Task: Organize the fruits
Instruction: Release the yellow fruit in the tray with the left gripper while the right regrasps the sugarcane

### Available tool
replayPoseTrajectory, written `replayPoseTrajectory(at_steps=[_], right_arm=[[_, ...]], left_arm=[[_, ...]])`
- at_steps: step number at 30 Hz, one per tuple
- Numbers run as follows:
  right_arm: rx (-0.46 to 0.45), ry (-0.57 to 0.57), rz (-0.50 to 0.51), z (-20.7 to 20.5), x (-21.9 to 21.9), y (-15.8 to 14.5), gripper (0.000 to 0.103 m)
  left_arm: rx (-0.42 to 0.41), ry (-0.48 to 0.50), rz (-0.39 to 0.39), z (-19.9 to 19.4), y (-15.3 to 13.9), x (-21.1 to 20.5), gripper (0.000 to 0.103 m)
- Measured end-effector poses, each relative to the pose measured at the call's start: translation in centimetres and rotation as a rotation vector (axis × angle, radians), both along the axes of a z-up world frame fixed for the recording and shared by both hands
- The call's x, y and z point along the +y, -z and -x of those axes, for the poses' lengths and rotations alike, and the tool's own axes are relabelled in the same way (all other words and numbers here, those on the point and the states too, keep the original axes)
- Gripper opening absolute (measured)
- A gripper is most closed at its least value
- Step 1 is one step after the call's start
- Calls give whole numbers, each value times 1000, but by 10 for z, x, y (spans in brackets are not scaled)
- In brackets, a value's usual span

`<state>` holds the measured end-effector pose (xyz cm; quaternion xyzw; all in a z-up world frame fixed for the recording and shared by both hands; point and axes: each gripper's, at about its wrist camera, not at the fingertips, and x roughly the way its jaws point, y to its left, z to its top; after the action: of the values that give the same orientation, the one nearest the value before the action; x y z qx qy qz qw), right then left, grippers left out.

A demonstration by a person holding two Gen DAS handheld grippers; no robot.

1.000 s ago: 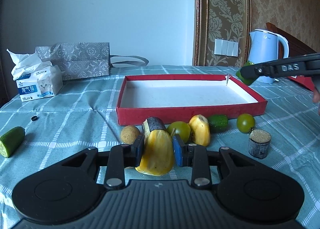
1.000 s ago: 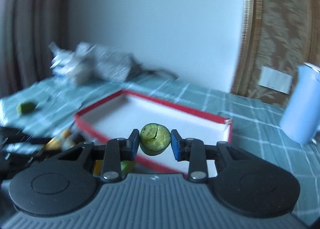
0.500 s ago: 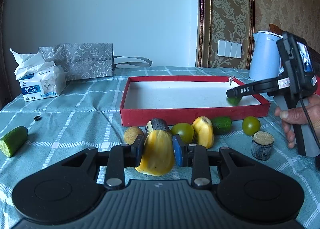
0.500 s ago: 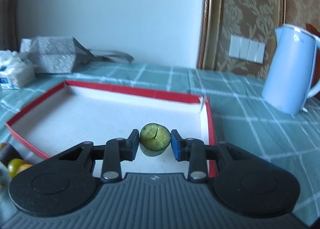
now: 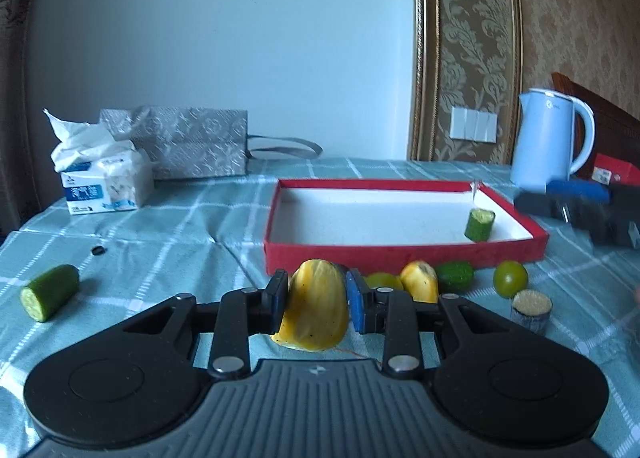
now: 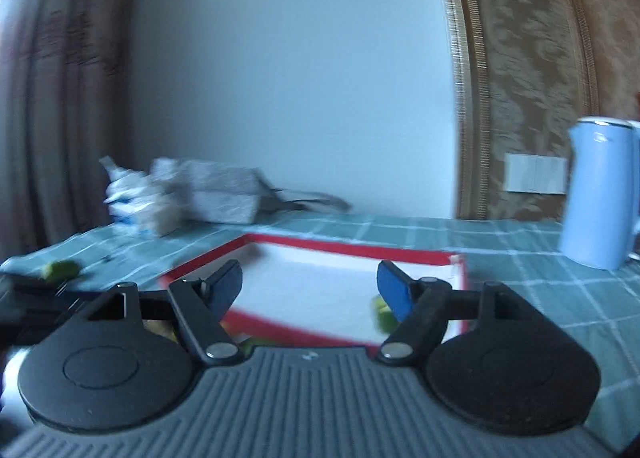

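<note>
The right claw (image 6: 310,286) had just been opening: a second earlier its pads clamped a green cucumber piece; at this moment the jaws stood wide apart with nothing between them. That cucumber piece (image 5: 479,224) stood upright on the white floor of the red tray (image 5: 404,252), in its near right corner, close to the right wall. In the right wrist view it showed only as a green blur behind the right-hand finger. The right claw appeared in the left wrist view as a blurred dark shape beyond the tray's right edge, apart from the piece. Judgement: the first item was delivered and released; the tray otherwise held nothing.

The left claw (image 5: 318,302) was closed on a yellow fruit (image 5: 316,308), pads pressing both sides, low over the desk (image 5: 180,217) just in front of the tray. This was judged the next item for the tray.

Outstanding on the desk: a second yellow fruit (image 5: 420,286), a green piece (image 5: 454,277), a round green fruit (image 5: 510,278), a short dark-skinned stub (image 5: 531,308), and another cucumber piece (image 5: 50,292) well apart at far left.

Writing: the tissue pack (image 5: 106,181) bore a blue label with print too small to read. The kettle (image 5: 550,137) carried a small mark, illegible. No other readable lettering was found at this moment.
</note>
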<state>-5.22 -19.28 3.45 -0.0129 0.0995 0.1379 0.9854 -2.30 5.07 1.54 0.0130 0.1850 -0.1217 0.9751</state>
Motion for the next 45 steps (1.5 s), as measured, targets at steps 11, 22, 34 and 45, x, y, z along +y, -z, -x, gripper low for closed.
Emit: replayPoseTrajectory(at_steps=[11,22,34,45], right_arm=[[78,-244,107,19,42,25,74],[104,-123,35,9,16,19,79],[152,-46,-5,17,-6,18,82],[330,-62,63,6,7,39,54]], left_arm=[[-64,-48,-85,-31,-35,-28,31],[-44,-98,-143,-99,-45,-73,31],[-95,-157,-141,-109,-37,-74,91],[-34,-93,-57,-31,-20,-29,91]])
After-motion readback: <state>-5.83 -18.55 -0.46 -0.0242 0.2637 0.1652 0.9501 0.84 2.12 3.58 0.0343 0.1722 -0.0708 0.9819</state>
